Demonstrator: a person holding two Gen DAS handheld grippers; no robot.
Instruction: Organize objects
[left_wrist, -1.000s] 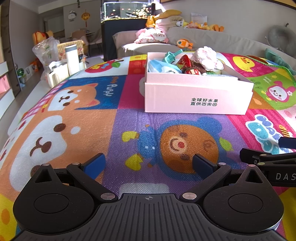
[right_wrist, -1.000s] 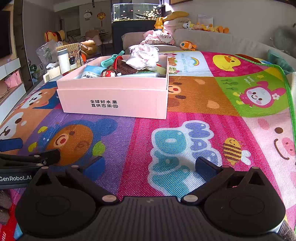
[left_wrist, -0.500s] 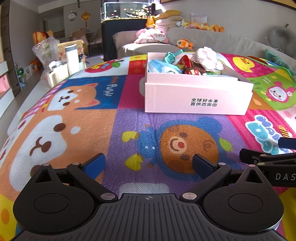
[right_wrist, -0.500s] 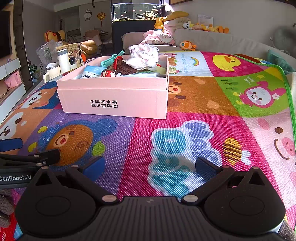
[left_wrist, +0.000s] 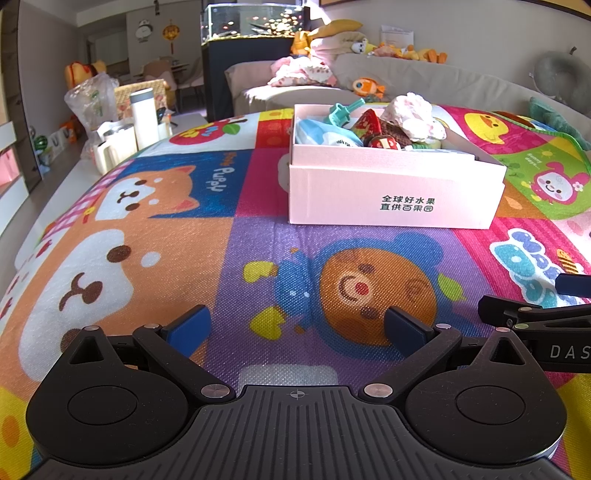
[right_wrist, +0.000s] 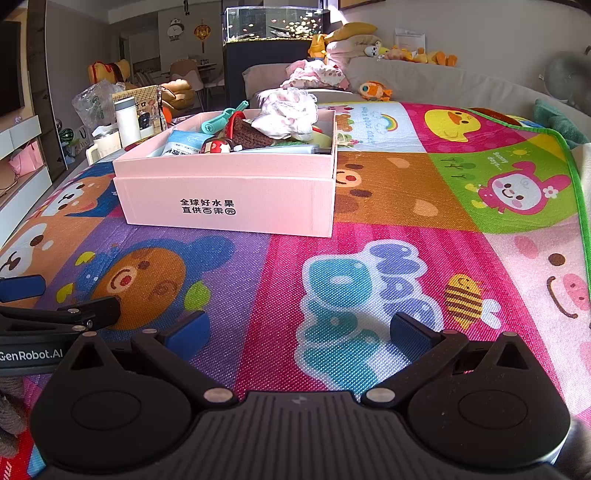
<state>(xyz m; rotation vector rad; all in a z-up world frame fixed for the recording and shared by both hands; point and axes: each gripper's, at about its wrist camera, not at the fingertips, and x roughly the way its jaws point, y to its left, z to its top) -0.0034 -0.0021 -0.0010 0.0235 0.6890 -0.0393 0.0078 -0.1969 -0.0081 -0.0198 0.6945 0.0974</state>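
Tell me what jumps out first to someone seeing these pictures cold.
The bright cartoon play mat fills the view, its brown bear face just ahead of the open left gripper. A pink box heaped with toys and cloth sits on the mat further back. The right gripper rests open and empty over the pink square.

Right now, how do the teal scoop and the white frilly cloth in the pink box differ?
The teal scoop is rigid plastic, slim, and tilted, its handle poking above the rim; the white frilly cloth is soft, bulkier, and heaped in a crumpled mound. The scoop sits toward the box's left side, the cloth further right. Both lie in the pink box, rising above its walls.
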